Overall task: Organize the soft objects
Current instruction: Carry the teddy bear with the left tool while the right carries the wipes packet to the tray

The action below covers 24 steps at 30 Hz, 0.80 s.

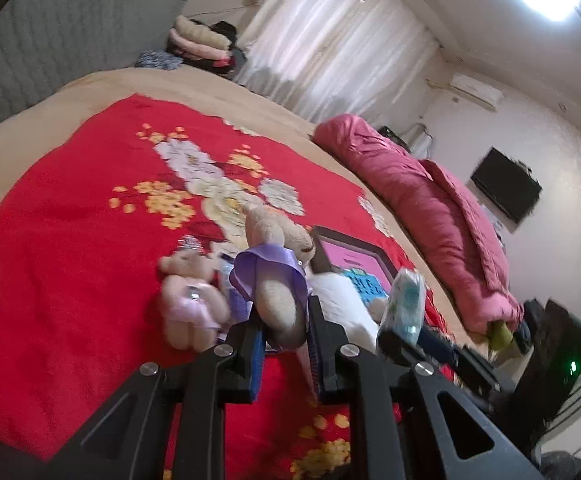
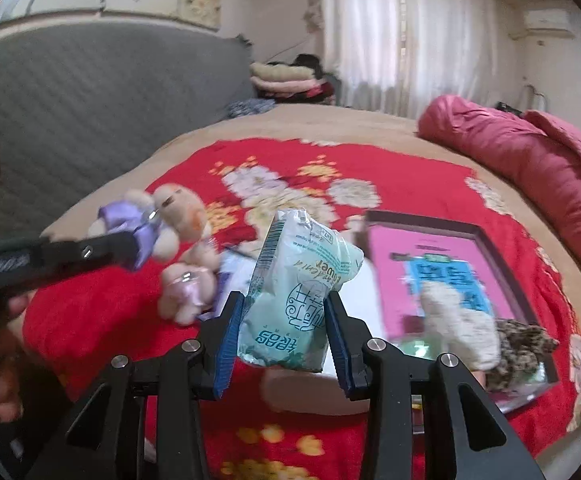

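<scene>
The left gripper [image 1: 284, 336] is clamped on a teddy bear in a purple dress [image 1: 274, 276], lifted above the bed's red blanket [image 1: 70, 240]. The right gripper [image 2: 286, 340] holds a pale green tissue pack [image 2: 294, 296] between its pads.

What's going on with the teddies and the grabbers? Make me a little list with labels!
Place: bed with a red flowered blanket
Left hand-held gripper: shut on the teddy bear in the purple dress, lifted off the blanket
Right hand-held gripper: shut on the pale green tissue pack, also held up
Still on the blanket: teddy bear in the pink dress, pink picture frame, fluffy cream toy, spotted toy
Far side of bed: rolled pink quilt, stack of folded blankets
</scene>
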Each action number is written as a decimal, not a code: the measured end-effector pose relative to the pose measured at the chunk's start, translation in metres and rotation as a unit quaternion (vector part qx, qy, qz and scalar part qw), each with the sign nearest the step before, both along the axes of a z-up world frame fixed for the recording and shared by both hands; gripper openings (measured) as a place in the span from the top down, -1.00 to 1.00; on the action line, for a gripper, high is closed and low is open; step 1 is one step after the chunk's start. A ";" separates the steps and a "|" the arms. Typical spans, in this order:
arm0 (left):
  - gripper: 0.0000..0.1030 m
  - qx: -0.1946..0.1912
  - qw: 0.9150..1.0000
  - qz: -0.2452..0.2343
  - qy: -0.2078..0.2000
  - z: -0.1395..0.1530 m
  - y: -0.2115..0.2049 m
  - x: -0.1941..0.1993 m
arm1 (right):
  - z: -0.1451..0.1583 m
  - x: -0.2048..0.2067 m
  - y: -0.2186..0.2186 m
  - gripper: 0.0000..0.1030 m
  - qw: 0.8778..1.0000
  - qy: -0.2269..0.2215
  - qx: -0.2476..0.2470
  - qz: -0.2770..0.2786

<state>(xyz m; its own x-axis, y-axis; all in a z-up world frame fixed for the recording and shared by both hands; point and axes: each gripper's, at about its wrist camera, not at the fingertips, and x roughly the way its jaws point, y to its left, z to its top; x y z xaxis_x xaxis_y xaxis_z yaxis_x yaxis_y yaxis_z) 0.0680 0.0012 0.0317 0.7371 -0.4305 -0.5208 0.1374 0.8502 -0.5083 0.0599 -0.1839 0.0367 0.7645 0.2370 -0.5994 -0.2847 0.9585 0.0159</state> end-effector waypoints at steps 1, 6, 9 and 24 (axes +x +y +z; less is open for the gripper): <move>0.64 0.006 1.000 -0.006 -0.003 0.002 -0.008 -0.002 | 0.002 0.000 -0.007 0.19 1.000 -0.005 -0.005 -0.010; 0.64 0.023 0.999 -0.034 -0.009 0.010 -0.045 -0.007 | 0.009 -0.002 -0.052 0.20 0.998 -0.016 0.011 -0.061; 0.64 0.034 0.998 -0.052 -0.009 0.012 -0.067 -0.009 | 0.013 -0.001 -0.079 0.20 0.995 -0.023 0.021 -0.095; 0.64 0.062 0.987 -0.148 -0.006 0.008 -0.189 0.006 | 0.006 -0.001 -0.182 0.20 0.974 -0.021 0.062 -0.216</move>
